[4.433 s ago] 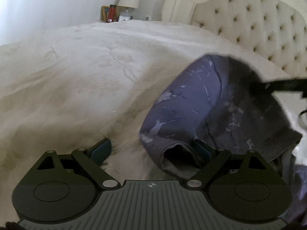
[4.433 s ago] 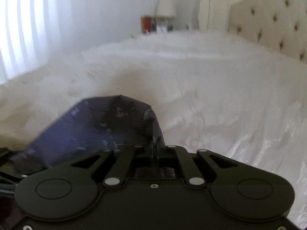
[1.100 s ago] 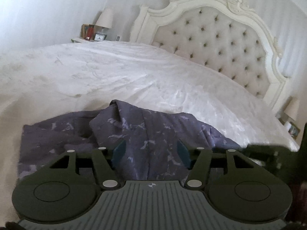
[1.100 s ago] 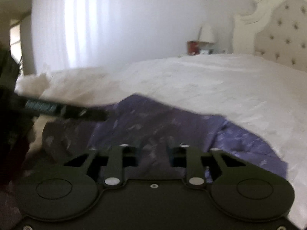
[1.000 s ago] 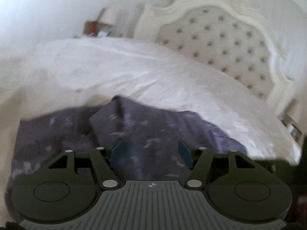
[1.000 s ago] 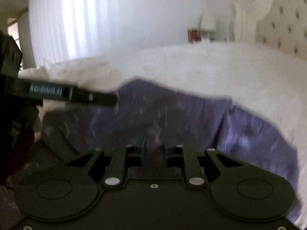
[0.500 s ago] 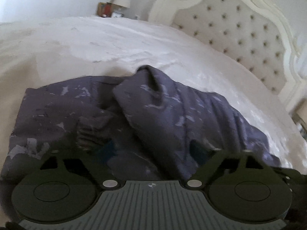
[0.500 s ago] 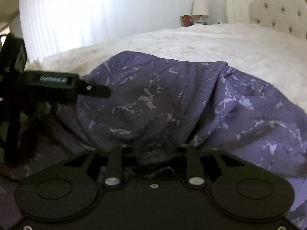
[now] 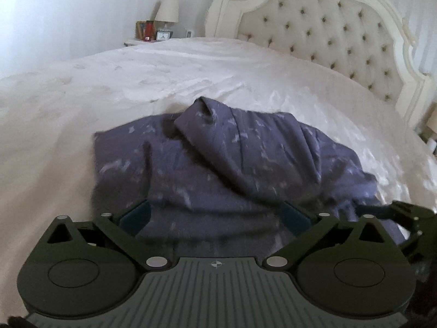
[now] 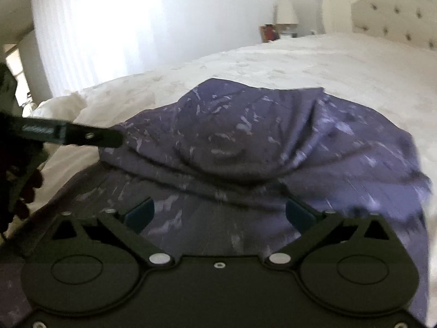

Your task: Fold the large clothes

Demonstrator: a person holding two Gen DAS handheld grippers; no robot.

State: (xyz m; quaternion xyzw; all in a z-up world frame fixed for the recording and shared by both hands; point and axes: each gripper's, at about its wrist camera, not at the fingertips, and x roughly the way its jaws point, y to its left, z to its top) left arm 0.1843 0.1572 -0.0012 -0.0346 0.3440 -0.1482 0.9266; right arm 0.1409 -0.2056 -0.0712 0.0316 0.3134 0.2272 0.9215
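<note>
A purple garment with pale marbled marks lies bunched on the white bed, with a folded ridge across its middle. My left gripper is open, its jaws wide apart just above the garment's near edge, holding nothing. My right gripper is also open and empty over the garment. The left gripper shows as a dark bar at the left of the right wrist view. The right gripper shows at the right edge of the left wrist view.
A tufted cream headboard stands at the far right. A nightstand with a lamp, a clock and small items sits beyond the bed. A bright curtained window is at the left. A white pillow or duvet bulge lies left of the garment.
Both grippers have opened wide and let go of the garment, which now lies on the bed. Both have pulled back slightly from the cloth.
</note>
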